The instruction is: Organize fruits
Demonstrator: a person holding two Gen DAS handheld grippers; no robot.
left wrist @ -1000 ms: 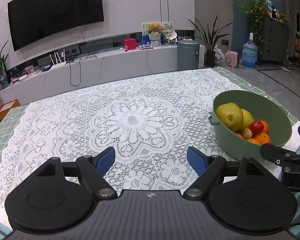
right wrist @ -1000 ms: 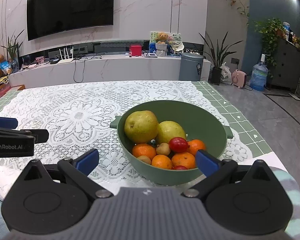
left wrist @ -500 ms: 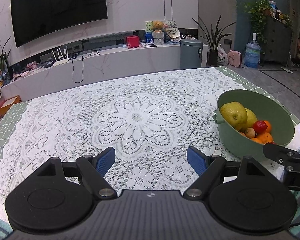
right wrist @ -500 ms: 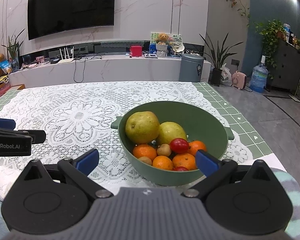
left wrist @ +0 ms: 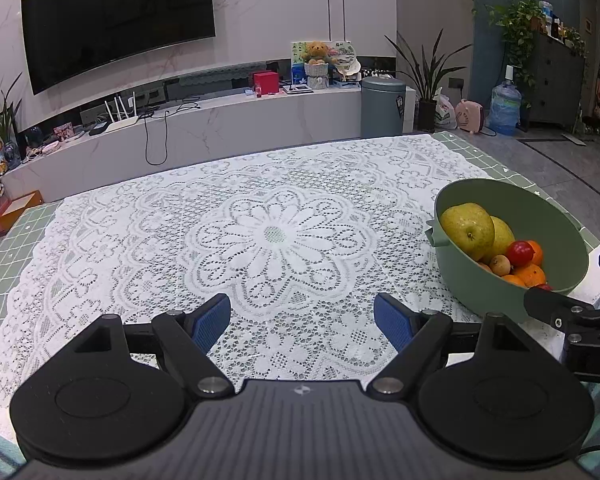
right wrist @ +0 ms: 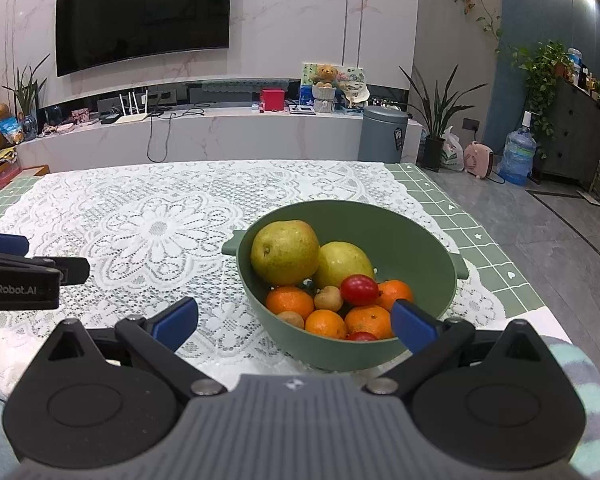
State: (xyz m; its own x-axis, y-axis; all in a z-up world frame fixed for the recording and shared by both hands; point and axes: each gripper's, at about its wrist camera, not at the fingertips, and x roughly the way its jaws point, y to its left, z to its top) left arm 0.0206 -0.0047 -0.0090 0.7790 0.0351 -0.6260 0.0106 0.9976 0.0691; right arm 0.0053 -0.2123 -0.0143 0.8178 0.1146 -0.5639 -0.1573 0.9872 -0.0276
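Observation:
A green bowl (right wrist: 400, 224) stands on the lace tablecloth near the table's right edge; it also shows in the left wrist view (left wrist: 556, 224). It holds two yellow-green pears (right wrist: 285, 252), several oranges (right wrist: 290, 301), a red fruit (right wrist: 359, 289) and small brown fruits (right wrist: 328, 298). My right gripper (right wrist: 294, 324) is open and empty, just in front of the bowl's near rim. My left gripper (left wrist: 302, 322) is open and empty above the cloth, left of the bowl.
The white lace cloth (left wrist: 276, 236) covers a green checked table (right wrist: 496, 256). The table's right edge drops to a grey floor. A striped towel (right wrist: 580, 380) lies at the near right corner. A TV wall and low cabinet stand behind.
Both grippers have drawn back slightly and tilted up, so the bowl sits a little farther away in both views. The fruit has not moved.

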